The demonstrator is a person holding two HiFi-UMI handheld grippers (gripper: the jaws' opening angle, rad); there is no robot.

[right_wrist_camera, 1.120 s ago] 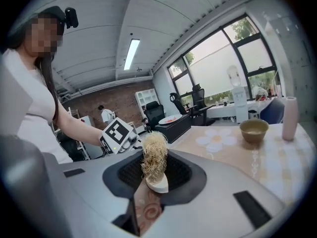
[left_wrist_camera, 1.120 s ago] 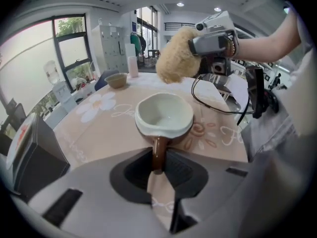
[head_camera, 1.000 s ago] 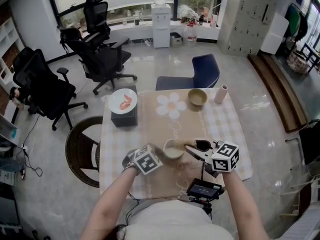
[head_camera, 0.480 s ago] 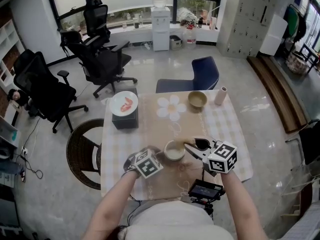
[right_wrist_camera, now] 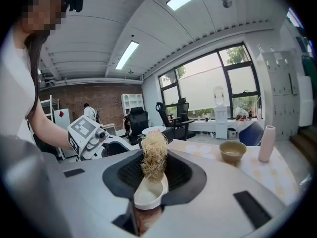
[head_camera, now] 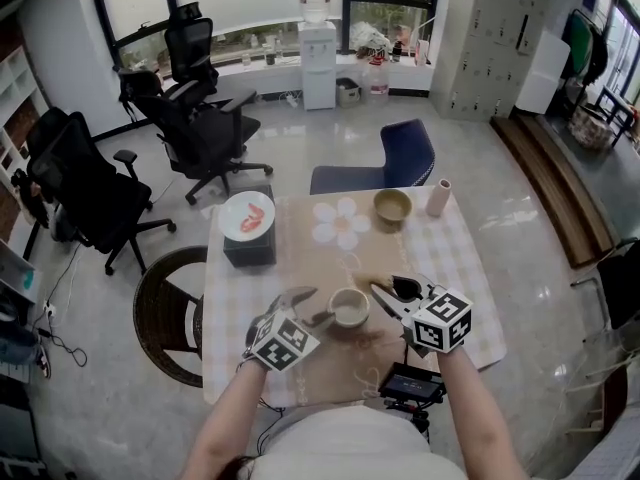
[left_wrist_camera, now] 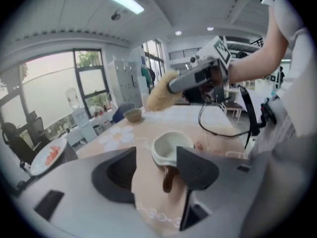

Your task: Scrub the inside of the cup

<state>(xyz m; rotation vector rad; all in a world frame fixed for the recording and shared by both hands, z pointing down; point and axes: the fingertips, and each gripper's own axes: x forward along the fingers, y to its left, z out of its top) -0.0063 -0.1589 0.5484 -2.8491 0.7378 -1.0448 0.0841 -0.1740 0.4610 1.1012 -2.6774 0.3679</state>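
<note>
A white cup with a brown handle stands on the tan mat near the table's front. My left gripper is just left of it. Its jaws have just been opening and now stand wide. In the left gripper view the cup shows in the gap between them, and neither pad touches it. My right gripper is shut on a tan fibrous scrubber, held just above the cup's right rim. The right gripper view has the cup directly under the scrubber.
At the table's far side stand an olive bowl and a pink cylinder. A plate with red food sits on a dark box at the far left corner. A small screen device lies at the front edge. A blue chair and a wicker chair flank the table.
My left gripper has let go of the cup, opened wide and lifted back a little. The cup stays on the mat. The right gripper with the scrubber has barely moved.
</note>
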